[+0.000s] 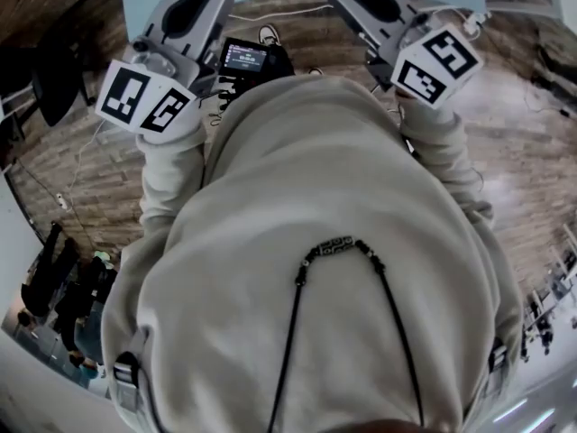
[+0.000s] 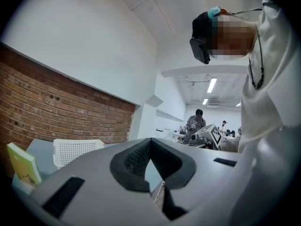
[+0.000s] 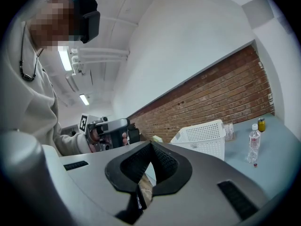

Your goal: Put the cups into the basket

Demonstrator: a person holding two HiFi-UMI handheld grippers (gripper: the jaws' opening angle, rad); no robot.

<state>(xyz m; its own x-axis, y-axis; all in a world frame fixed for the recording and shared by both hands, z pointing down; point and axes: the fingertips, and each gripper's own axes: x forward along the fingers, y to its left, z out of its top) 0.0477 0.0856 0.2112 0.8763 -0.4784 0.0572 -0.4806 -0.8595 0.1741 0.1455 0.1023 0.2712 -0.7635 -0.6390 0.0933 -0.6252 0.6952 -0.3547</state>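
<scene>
The left tongs [image 2: 150,141] and the right tongs [image 3: 151,144] are closed and empty, white basket [image 3: 202,138] beyond.

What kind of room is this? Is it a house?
Probably a lab or workshop, not a house: a bare brick wall, ceiling strip lights, and people at equipment benches farther back.

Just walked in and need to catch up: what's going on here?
A person holds a claw in each hand, raised in front of the chest. The left claw and right claw are both shut and empty. A white basket stands on the blue table, with a bottle near it. No cups are in view, so loading doesn't seem under way.
</scene>
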